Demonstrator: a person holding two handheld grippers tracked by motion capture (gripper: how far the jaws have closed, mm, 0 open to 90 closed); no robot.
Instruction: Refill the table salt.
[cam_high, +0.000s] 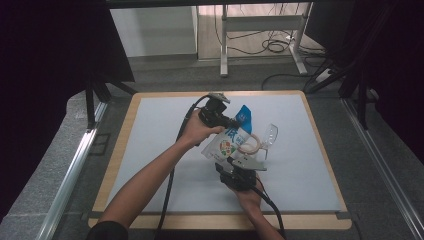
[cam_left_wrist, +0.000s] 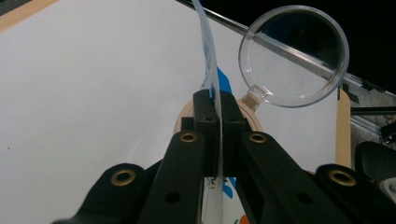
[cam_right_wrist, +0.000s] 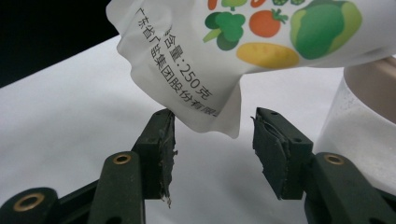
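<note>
Near the middle of the table (cam_high: 150, 150), a little right of centre, a white pouch (cam_high: 231, 144) printed with vegetables and a blue top corner is held up off the pale surface. The left gripper (cam_high: 235, 123) comes at it from the left — in the left gripper view its jaws are pressed together on the pouch's thin edge (cam_left_wrist: 211, 70), the film standing upright between the pads. Just beyond the pouch sits a clear round cup (cam_left_wrist: 294, 56) (lying tilted, its open mouth toward that camera), joined to a tan ring (cam_left_wrist: 250, 114) that shows behind the jaw tips; in the high view the cup (cam_high: 270, 135) lies just right of the pouch.

The right gripper (cam_high: 239, 167) sits at the near side, below the pouch. Its jaws stand well apart — the pouch's lower corner (cam_right_wrist: 205, 107) hangs down between them, brushing or nearly brushing the left pad while the right pad stands clear of it. A whitish translucent object (cam_right_wrist: 359, 126) stands at the right of that view.
</note>
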